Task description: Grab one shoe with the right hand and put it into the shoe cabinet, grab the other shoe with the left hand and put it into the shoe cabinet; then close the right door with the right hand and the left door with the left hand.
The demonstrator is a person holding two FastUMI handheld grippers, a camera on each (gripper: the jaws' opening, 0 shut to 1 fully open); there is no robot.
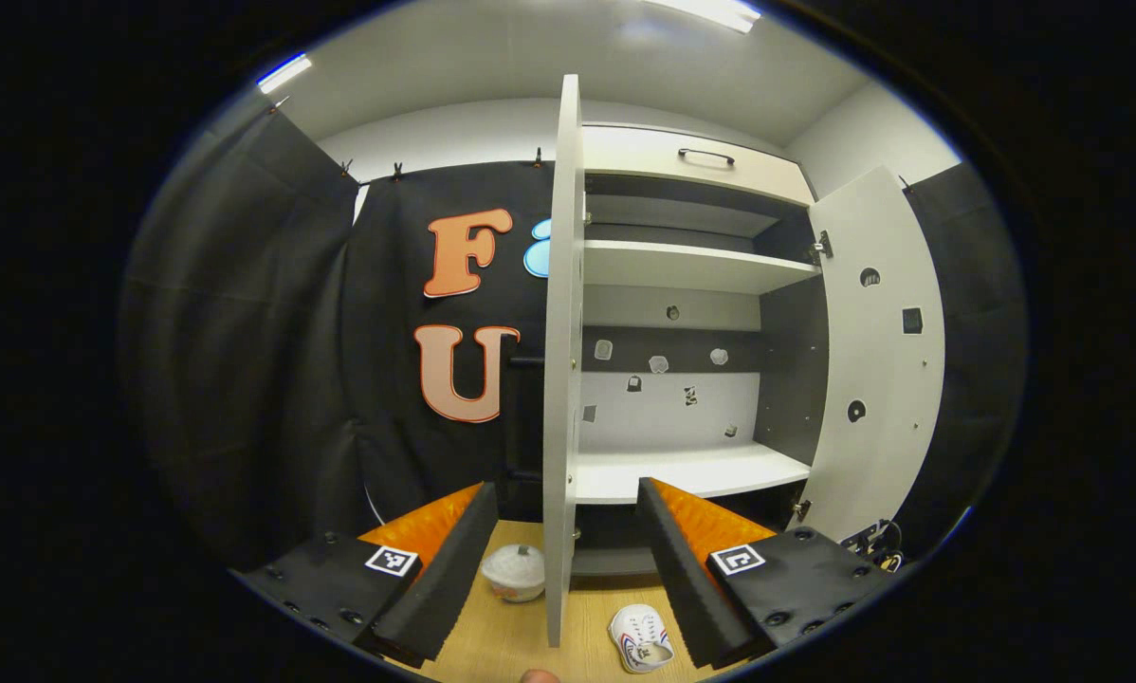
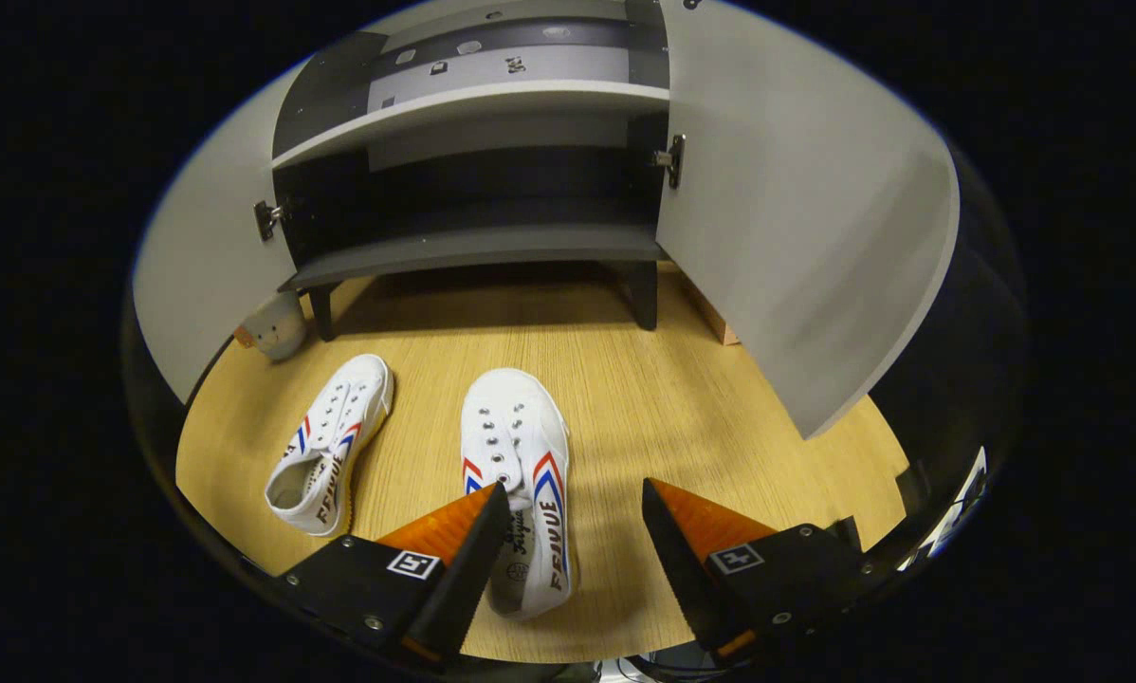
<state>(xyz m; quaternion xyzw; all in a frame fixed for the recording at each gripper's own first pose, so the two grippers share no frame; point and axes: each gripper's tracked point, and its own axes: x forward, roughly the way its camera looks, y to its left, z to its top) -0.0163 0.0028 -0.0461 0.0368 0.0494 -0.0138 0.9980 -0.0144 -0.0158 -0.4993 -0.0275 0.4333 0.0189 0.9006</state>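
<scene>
Two white canvas shoes with red and blue stripes lie on the wooden floor in the right gripper view: the right-hand shoe and the left-hand shoe. My right gripper is open just above the heel of the right-hand shoe, whose side shows between the fingers. The shoe cabinet stands behind with both doors open. In the left gripper view my left gripper is open, held high before the cabinet's left door, which I see edge-on. One shoe lies on the floor below.
A small round white pot sits on the floor by the left door, also seen as the pot behind that door. The right door swings wide open. White shelves inside hold nothing. Cables lie at the right.
</scene>
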